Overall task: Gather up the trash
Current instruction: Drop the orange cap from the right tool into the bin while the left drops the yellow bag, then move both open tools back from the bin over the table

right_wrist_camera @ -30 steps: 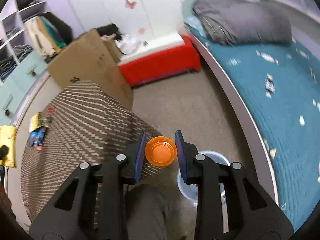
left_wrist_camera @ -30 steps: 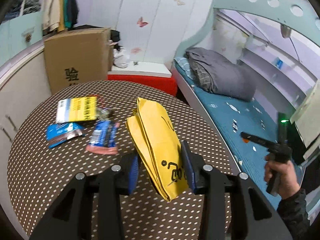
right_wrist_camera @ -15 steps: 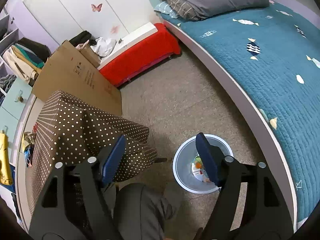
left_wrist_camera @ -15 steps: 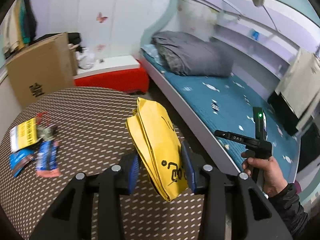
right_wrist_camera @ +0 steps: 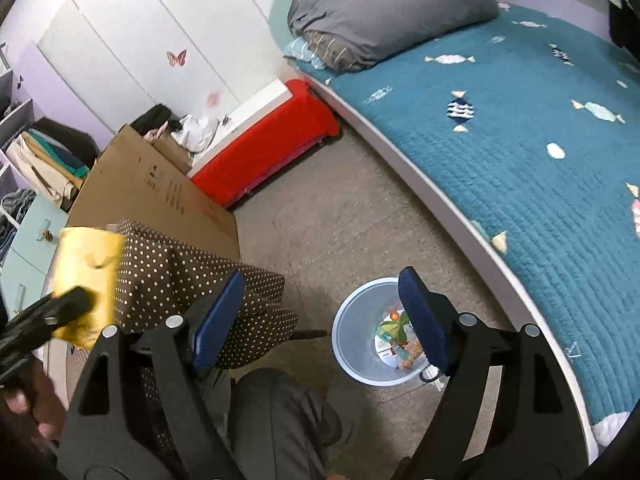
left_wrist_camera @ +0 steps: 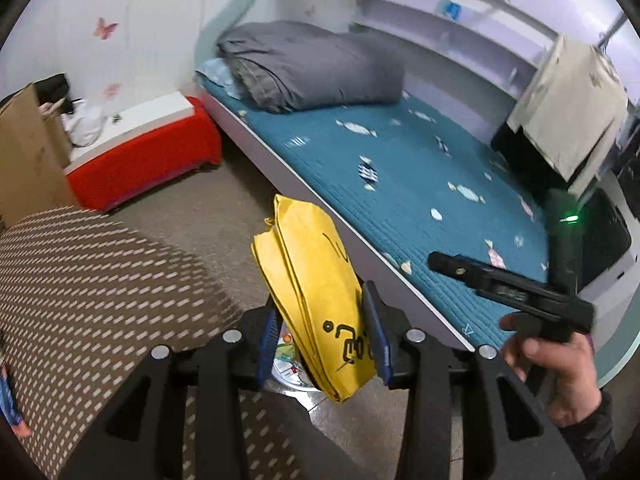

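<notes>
My left gripper point(left_wrist_camera: 324, 334) is shut on a folded yellow bag point(left_wrist_camera: 312, 292) with black marks, held upright over the floor past the dotted table's point(left_wrist_camera: 80, 280) edge. Below it a slice of the pale bin point(left_wrist_camera: 286, 368) with trash inside shows. My right gripper point(right_wrist_camera: 320, 316) has its jaws opening wide, nothing between the blue pads, above the pale blue bin point(right_wrist_camera: 360, 344), which holds wrappers and scraps. In the right wrist view the yellow bag point(right_wrist_camera: 86, 276) appears at the left with the left gripper on it. In the left wrist view a hand holds the right gripper point(left_wrist_camera: 508, 284) at the right.
A bed with a teal quilt point(right_wrist_camera: 520, 140) and grey duvet point(left_wrist_camera: 312, 68) runs along the right. A red low cabinet point(right_wrist_camera: 264, 144) and a cardboard box point(right_wrist_camera: 156, 192) stand beyond the brown dotted table point(right_wrist_camera: 180, 280). A person's grey trouser leg point(right_wrist_camera: 276, 420) is below the right gripper.
The right gripper let go of the orange lid and opened over the bin. The left gripper carried the yellow bag off the table toward the bin, swinging right.
</notes>
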Available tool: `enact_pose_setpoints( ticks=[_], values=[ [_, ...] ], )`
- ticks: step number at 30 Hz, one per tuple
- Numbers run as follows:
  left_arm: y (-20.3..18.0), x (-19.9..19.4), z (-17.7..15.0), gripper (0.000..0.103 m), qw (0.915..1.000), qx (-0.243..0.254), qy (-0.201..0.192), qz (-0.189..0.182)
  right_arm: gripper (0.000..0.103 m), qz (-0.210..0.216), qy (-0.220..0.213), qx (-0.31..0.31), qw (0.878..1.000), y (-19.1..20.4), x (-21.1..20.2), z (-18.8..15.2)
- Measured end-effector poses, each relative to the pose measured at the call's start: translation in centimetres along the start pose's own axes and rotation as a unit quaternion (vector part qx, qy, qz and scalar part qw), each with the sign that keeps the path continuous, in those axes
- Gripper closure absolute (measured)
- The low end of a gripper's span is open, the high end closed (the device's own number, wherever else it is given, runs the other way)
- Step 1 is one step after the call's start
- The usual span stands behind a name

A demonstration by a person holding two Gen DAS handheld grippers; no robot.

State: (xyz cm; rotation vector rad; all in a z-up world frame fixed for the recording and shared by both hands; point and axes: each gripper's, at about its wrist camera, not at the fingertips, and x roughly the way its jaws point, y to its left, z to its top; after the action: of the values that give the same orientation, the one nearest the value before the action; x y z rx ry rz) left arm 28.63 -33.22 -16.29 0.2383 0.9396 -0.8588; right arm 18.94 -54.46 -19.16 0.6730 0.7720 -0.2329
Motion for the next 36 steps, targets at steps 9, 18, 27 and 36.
enact_pose_setpoints(
  ticks=[9, 18, 27, 36],
  values=[
    [-2.4, 7.1, 1.7, 0.058, 0.9983, 0.011, 0.055, -0.016, 0.023, -0.008, -0.025, 0.005, 1.000, -0.9, -2.8, 0.7],
    [-1.1, 8.3, 1.7, 0.006, 0.9979, -0.009, 0.058, 0.028, 0.019, -0.003, -0.031, -0.001, 1.000, 0.3, -3.5, 0.6],
    [0.9, 2.4, 1.3, 0.006, 0.9989, -0.022, 0.007, 0.040, 0.011, 0.003, -0.020, -0.020, 1.000, 2.9, -2.6, 0.3],
    [1.9, -3.6, -0.3, 0.006, 0.9977, -0.031, -0.034, 0.050, 0.009, 0.018, -0.016, -0.061, 0.998, 7.7, -2.8, -0.1]
  ],
)
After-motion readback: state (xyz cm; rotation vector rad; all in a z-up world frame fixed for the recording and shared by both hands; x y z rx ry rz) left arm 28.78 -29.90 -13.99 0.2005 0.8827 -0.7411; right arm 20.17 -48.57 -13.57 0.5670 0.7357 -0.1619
